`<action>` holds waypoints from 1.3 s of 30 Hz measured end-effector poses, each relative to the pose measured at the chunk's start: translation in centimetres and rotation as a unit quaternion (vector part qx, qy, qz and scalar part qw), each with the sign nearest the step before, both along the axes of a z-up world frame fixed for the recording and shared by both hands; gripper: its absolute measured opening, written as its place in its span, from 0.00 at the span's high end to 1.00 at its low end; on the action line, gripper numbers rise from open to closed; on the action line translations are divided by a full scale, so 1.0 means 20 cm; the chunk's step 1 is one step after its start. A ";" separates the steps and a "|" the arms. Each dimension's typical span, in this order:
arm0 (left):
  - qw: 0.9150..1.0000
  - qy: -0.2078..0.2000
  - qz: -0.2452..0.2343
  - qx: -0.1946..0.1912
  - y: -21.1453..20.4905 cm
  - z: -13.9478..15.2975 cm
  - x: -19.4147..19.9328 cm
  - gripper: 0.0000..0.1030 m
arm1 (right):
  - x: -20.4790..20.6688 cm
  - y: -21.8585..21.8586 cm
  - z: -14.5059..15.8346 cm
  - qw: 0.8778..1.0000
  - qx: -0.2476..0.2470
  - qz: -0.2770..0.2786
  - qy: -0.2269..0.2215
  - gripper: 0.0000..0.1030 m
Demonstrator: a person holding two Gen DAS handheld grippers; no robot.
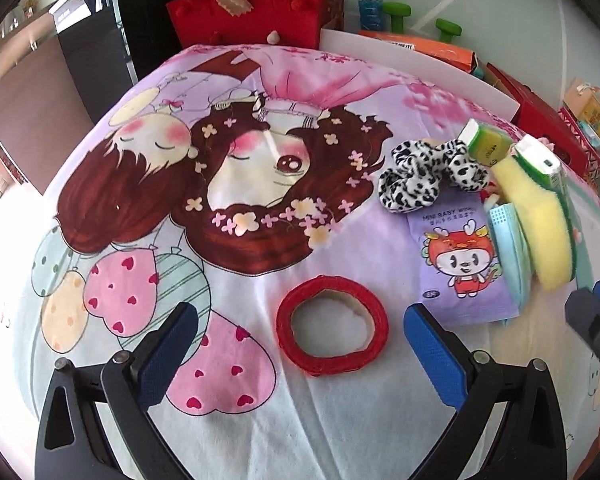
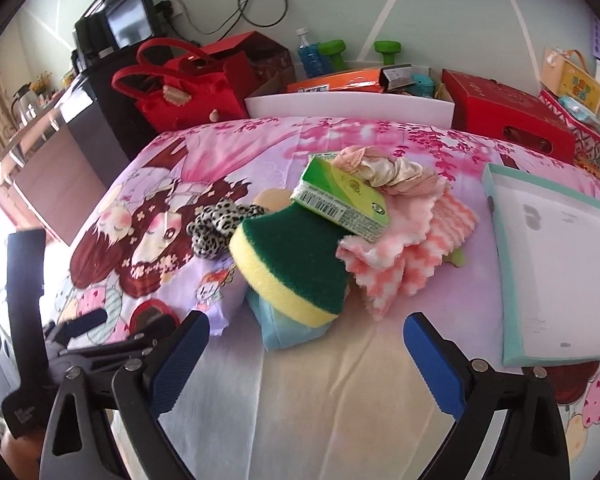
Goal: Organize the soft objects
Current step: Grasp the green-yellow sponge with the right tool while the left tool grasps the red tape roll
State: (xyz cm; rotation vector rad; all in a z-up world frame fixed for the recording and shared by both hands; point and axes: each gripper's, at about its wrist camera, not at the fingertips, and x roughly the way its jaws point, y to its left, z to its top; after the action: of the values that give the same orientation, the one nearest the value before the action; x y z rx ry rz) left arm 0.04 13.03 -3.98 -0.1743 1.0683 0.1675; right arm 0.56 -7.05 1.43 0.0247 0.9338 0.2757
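Left tongs [image 1: 296, 344] and right tongs [image 2: 306, 360] are held apart, empty. One red ring [image 1: 332, 320] lies alone on bare sheet [image 1: 340, 420]; one sponge [image 2: 296, 264], one tissue pack [image 2: 344, 200], one tray [image 2: 556, 264] at right edge.

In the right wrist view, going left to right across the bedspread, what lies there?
Leopard-print scrunchie → yellow-and-green sponge → pink-and-white cloth → teal-rimmed tray. The green box and the cream scrunchie overlap these, so I leave them out.
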 end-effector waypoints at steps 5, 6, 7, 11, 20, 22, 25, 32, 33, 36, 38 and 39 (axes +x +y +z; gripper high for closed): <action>1.000 0.006 -0.010 -0.023 0.00 -0.03 0.02 0.22 | 0.05 0.01 0.01 1.000 0.013 -0.022 -0.005 0.06; 1.000 0.008 -0.012 -0.024 0.00 -0.04 0.02 0.23 | 0.06 0.01 0.01 1.000 0.013 -0.025 -0.008 0.09; 1.000 0.010 -0.016 -0.020 -0.01 -0.04 0.02 0.26 | 0.06 0.02 0.01 0.999 0.014 -0.027 -0.011 0.11; 0.999 0.001 -0.033 -0.040 -0.03 -0.03 0.02 0.42 | 0.08 0.04 0.01 0.999 0.018 -0.026 -0.014 0.19; 0.999 -0.002 -0.035 -0.041 -0.02 -0.03 0.03 0.42 | 0.10 0.03 -0.03 0.999 0.029 -0.025 0.000 0.50; 0.999 -0.003 -0.035 -0.040 -0.02 -0.03 0.03 0.42 | 0.10 0.03 -0.03 0.999 0.031 -0.024 0.001 0.52; 0.999 -0.006 -0.031 -0.039 -0.02 -0.02 0.03 0.43 | 0.09 0.03 -0.02 0.999 0.033 -0.022 0.001 0.56; 0.999 -0.015 -0.021 -0.033 0.00 0.02 0.02 0.43 | 0.07 0.03 0.02 0.999 0.037 -0.011 -0.008 0.74; 0.999 -0.015 -0.021 -0.032 -0.01 0.02 0.02 0.43 | 0.07 0.03 0.01 0.999 0.038 -0.010 -0.003 0.74; 0.999 -0.015 -0.021 -0.031 -0.01 0.03 0.02 0.43 | 0.07 0.02 0.00 0.999 0.040 -0.010 0.003 0.75; 0.999 -0.017 -0.018 -0.031 -0.01 0.04 0.02 0.43 | 0.06 0.02 0.01 0.999 0.039 -0.008 -0.004 0.78; 0.999 -0.019 -0.017 -0.030 -0.01 0.04 0.02 0.43 | 0.05 0.01 0.02 0.999 0.039 -0.008 -0.009 0.82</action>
State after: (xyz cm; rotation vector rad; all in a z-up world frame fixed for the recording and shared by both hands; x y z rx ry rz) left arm 0.35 12.89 -3.11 -0.2134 1.0377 0.1016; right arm 1.58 -6.77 1.92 0.1017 0.9049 0.2979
